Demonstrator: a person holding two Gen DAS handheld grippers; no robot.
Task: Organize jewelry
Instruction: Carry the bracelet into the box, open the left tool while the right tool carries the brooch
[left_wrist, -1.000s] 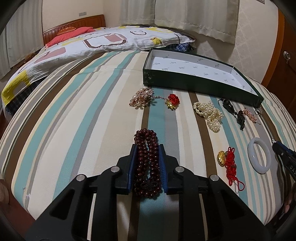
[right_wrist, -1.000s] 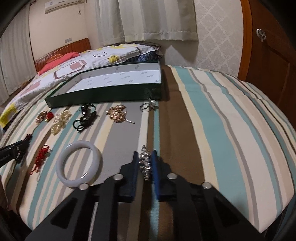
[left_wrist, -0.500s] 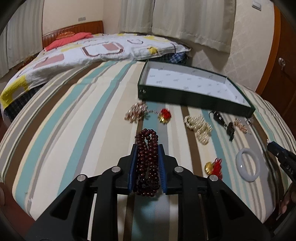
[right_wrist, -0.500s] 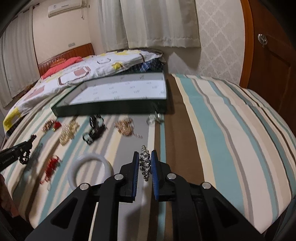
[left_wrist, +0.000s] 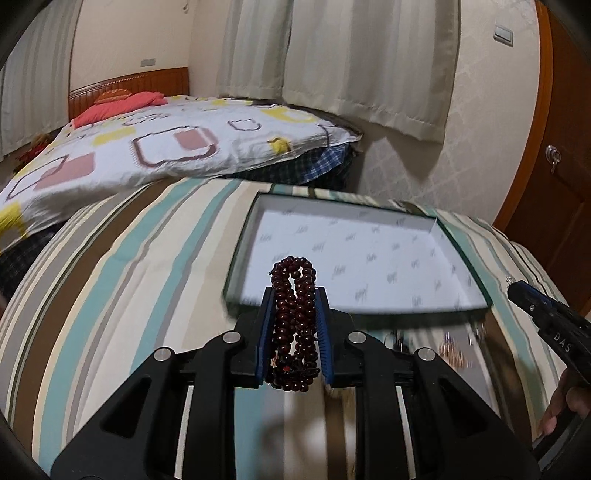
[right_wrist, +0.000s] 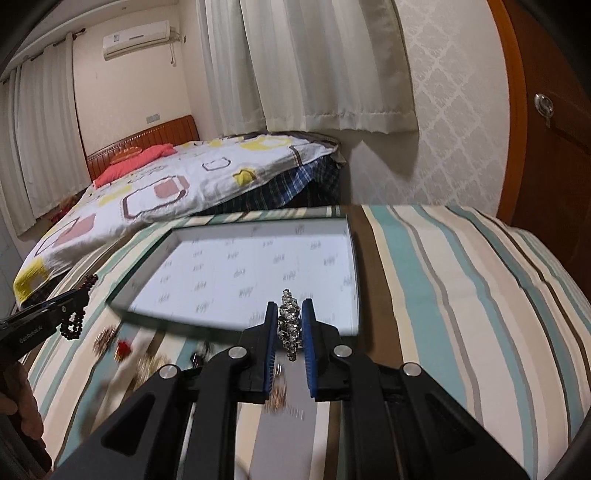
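Box (left_wrist: 369, 254): green-walled, white-lined, on the striped bedspread (left_wrist: 110, 295); nothing seen inside it yet. Left gripper (left_wrist: 294, 325) pinches a dark bead bracelet (left_wrist: 293, 314) above the box's near edge; right gripper (right_wrist: 289, 332) pinches a small silver sparkly piece (right_wrist: 290, 328) over the same edge. Step judged: carrying to the box; next, reach over the lining, lower, release.

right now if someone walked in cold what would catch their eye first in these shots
The dark red bead bracelet pinched in the left gripper stands out first, held up in front of the green box with its white printed lining. Next is the sparkly silver bracelet clamped in the right gripper, near the same box's front right corner. Behind both, the patterned bed quilt fills the background.
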